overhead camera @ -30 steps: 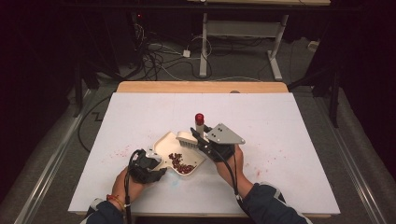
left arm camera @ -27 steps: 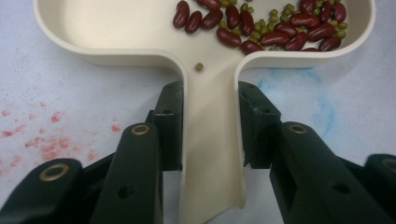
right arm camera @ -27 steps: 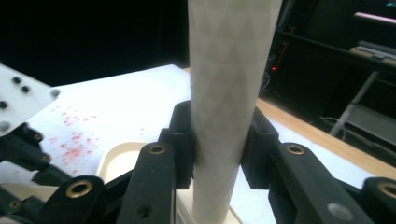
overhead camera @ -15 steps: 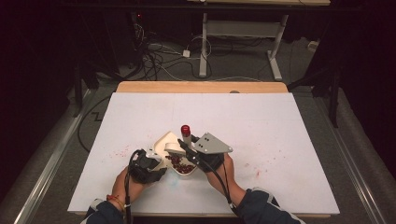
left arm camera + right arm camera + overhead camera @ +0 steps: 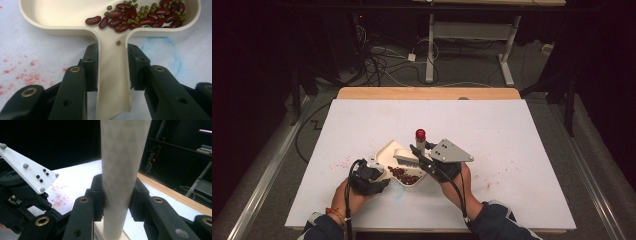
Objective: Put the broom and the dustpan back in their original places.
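Cream plastic, that is what my left hand-held gripper (image 5: 110,67) has clamped between its pads: the flat handle of a dustpan (image 5: 75,15) that lies on the counter (image 5: 522,150), its long axis running from my left hand away and to the right toward the pan's mouth. In the left gripper view the handle rises straight between the jaws into the scoop, and the kidney beans (image 5: 140,17), mixed with small green beans (image 5: 146,10), sit heaped in the right part of the scoop; one green bean (image 5: 118,43) rests on the handle's throat. In the high view the dustpan (image 5: 384,155) lies just right of my left hand-held gripper (image 5: 379,177), near the counter's near edge and a little left of centre.

My right hand-held gripper (image 5: 116,195) is closed on the pale handle of a small brush (image 5: 122,170), gripped low on the shaft, which stands nearly upright, ending in a red cap (image 5: 420,133). From above, the brush's bristle head (image 5: 404,157) sits over the pan's far-right part, touching or just above the beans; I cannot tell which. My right hand-held gripper (image 5: 422,157) is just right of the pan, so it is the nearer one to the pile.

What the next stroke turns on, I judge, is that the beans lie between the bristles and the scoop's near wall, so sweeping toward my left hand would pack them deeper. Pink stains (image 5: 339,162) mark the counter to the left.
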{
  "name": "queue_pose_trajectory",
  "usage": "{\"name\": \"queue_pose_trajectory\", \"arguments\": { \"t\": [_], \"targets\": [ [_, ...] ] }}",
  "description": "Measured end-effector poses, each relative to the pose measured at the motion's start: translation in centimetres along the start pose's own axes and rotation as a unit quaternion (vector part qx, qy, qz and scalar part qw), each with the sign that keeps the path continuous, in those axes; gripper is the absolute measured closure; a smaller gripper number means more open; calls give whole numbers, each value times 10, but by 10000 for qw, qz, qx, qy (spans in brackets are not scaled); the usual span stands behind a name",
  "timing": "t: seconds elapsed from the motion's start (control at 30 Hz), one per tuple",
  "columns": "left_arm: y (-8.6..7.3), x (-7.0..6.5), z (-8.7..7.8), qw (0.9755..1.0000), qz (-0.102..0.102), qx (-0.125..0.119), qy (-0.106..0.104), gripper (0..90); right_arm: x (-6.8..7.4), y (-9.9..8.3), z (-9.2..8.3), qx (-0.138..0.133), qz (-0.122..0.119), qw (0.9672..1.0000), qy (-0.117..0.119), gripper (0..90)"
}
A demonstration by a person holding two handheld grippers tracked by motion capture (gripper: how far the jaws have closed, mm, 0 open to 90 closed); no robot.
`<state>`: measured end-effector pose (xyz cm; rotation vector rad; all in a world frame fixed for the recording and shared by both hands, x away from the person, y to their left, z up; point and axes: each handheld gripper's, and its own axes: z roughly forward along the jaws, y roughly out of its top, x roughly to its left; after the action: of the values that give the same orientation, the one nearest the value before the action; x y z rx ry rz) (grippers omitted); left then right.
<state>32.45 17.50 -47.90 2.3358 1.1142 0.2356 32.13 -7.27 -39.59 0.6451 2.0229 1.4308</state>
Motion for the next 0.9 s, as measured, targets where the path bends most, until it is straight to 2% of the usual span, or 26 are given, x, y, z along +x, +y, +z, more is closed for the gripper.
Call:
{"name": "queue_pose_trajectory", "arguments": {
  "t": [0.23,0.5,0.67,0.9],
  "targets": [
    [-3,6,-1,9999,-119,-57,9,632,-17,5,-23,-79,36,9999,-137,703],
    [-5,13,-4,9997,-228,-98,54,632,-44,8,-59,-6,35,9999,-98,702],
    [-6,17,-7,9992,-336,-163,132,633,-61,5,-83,24,96,9997,-215,702],
    [-8,24,-10,9984,-484,-207,225,633,-86,-6,-113,230,130,9989,-399,702]
  ]
}}
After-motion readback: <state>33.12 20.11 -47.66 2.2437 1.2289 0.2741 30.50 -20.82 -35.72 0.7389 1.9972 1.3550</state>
